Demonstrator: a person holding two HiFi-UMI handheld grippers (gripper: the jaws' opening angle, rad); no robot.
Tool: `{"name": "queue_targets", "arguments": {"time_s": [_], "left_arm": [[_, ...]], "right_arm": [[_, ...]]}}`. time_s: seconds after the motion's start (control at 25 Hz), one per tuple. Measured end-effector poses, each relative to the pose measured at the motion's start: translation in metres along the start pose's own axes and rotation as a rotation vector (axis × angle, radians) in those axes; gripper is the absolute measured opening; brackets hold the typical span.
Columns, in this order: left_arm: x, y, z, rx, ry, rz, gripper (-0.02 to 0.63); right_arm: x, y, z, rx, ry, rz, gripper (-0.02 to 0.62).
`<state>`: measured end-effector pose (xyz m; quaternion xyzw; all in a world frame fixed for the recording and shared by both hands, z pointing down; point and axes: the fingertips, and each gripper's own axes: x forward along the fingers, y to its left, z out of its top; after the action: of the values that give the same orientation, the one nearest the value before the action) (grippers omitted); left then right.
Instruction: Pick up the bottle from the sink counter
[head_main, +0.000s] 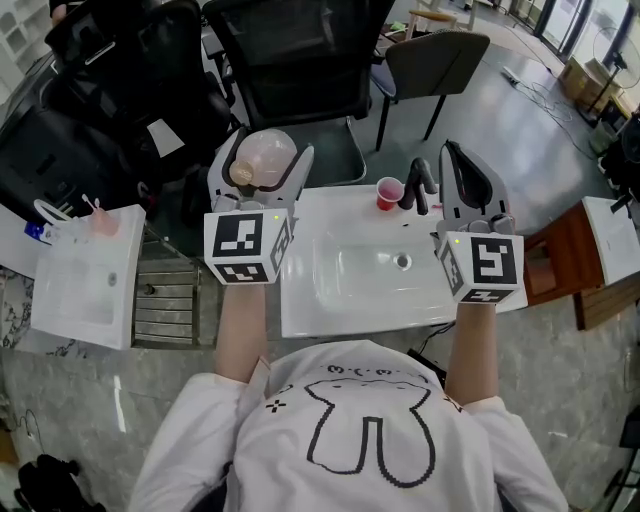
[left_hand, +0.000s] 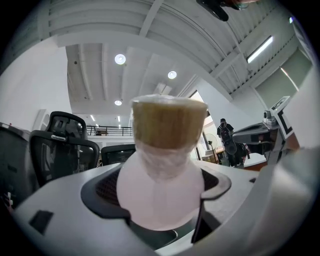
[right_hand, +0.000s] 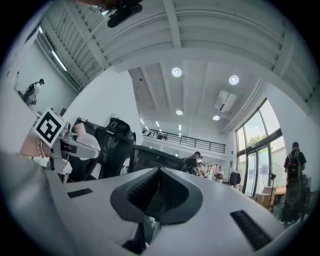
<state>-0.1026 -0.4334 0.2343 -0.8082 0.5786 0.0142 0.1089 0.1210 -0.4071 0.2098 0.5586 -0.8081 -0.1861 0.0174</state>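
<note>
A round pale-pink bottle (left_hand: 160, 187) with a tan cap (left_hand: 169, 121) sits between the jaws of my left gripper (left_hand: 161, 200), which is shut on its body. In the head view the bottle (head_main: 263, 157) is held up above the left edge of the white sink counter (head_main: 330, 310), in the left gripper (head_main: 262, 165). The right gripper (head_main: 468, 180) is raised over the counter's right side, jaws pressed together with nothing between them. In the right gripper view its jaws (right_hand: 159, 187) meet, and the left gripper with the bottle (right_hand: 82, 135) shows at the left.
A red cup (head_main: 389, 193) and a black faucet (head_main: 416, 186) stand at the back of the white sink basin (head_main: 345, 272). Black office chairs (head_main: 290, 60) stand behind. A white bag (head_main: 85, 285) lies left, a wooden stand (head_main: 560, 262) right.
</note>
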Motion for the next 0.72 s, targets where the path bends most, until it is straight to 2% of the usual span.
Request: {"name": "queue_targets", "arguments": {"time_s": [0.24,0.72], "left_arm": [[-0.007,0.008,0.015,0.013,-0.029,0.024,0.408],[-0.011,0.011,0.026,0.034,-0.041,0.037,0.408]], "right_arm": [[-0.01,-0.018,0.013,-0.001,-0.028,-0.04,0.029],[-0.014,-0.012,0.016,0.015,-0.029,-0.011,0.029]]}}
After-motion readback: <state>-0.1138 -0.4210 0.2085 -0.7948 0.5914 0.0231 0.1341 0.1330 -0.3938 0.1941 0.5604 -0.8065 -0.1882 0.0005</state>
